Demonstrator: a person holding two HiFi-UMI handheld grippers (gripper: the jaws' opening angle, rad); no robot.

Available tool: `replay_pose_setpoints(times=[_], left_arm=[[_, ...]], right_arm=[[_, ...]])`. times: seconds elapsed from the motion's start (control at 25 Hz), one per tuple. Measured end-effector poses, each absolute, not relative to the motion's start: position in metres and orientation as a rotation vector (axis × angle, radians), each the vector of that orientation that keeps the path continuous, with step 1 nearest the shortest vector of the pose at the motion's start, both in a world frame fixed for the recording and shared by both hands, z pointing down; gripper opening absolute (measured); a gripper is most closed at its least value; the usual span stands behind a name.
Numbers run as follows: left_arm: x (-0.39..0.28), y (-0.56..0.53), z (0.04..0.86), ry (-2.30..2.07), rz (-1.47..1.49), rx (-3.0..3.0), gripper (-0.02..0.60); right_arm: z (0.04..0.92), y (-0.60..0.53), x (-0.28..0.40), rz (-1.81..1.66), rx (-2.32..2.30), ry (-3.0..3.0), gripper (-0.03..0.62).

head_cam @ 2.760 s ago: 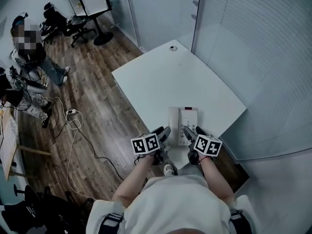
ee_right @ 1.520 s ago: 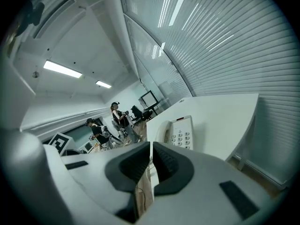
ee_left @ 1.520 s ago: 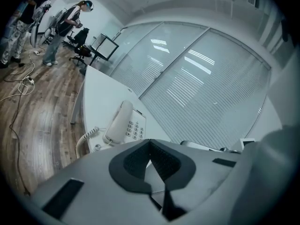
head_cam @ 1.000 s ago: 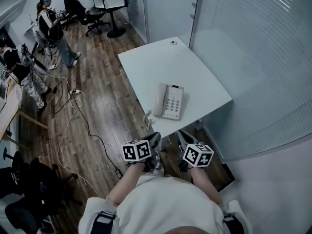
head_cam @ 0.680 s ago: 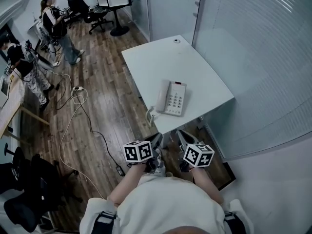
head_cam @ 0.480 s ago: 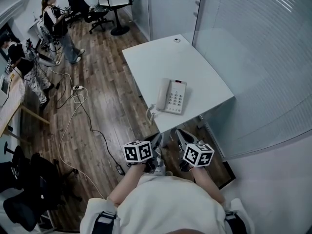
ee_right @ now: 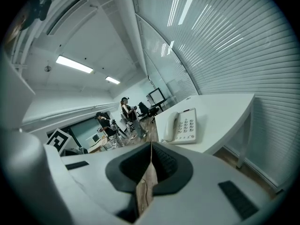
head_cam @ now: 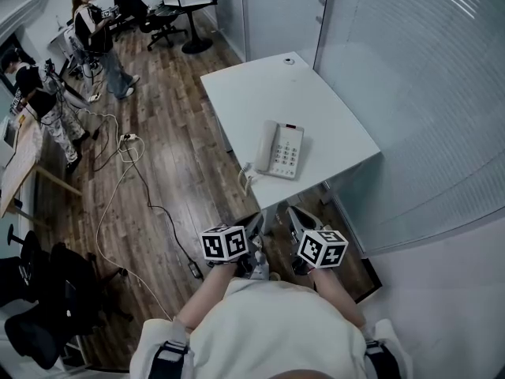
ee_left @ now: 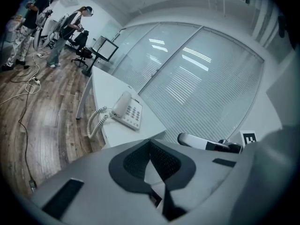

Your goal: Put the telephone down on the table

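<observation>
The phone (head_cam: 282, 150) lies flat on the table (head_cam: 316, 109), close to the near edge, and both my tongs are off it and well short of that edge, held in front of my body over the floor. My left tongs (head_cam: 255, 224) are pressed together with nothing between them, which their own view (ee_left: 150, 143) shows plainly. My right tongs (ee_right: 150, 148) are closed and empty too. From where I hold them the phone is straight ahead and a little above, lying about between the two, so I cannot say either hand is clearly nearer. Its long axis runs away from me, tilted slightly, with the handset (head_cam: 267, 144) seated along the side toward my left hand and the keypad toward my right. The cord (head_cam: 246, 176) hangs over the near left edge of the table. I judge the phone is already put down. Any further reach would go forward over the table edge, the left tongs meeting the handset first.
</observation>
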State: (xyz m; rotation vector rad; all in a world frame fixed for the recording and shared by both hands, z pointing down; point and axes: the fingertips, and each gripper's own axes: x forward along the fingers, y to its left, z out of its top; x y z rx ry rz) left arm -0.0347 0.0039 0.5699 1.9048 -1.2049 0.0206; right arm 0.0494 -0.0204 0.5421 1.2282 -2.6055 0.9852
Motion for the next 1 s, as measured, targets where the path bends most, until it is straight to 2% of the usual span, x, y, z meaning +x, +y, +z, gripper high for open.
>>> replay_pose_setpoints(times=[1.0], left_arm=[[-0.0367, 0.0073, 0.5699, -1.213, -0.005, 1.889, 0.021]], right_arm=[[0.542, -0.0174, 0.0512, 0.986, 1.271, -2.617, 0.02]])
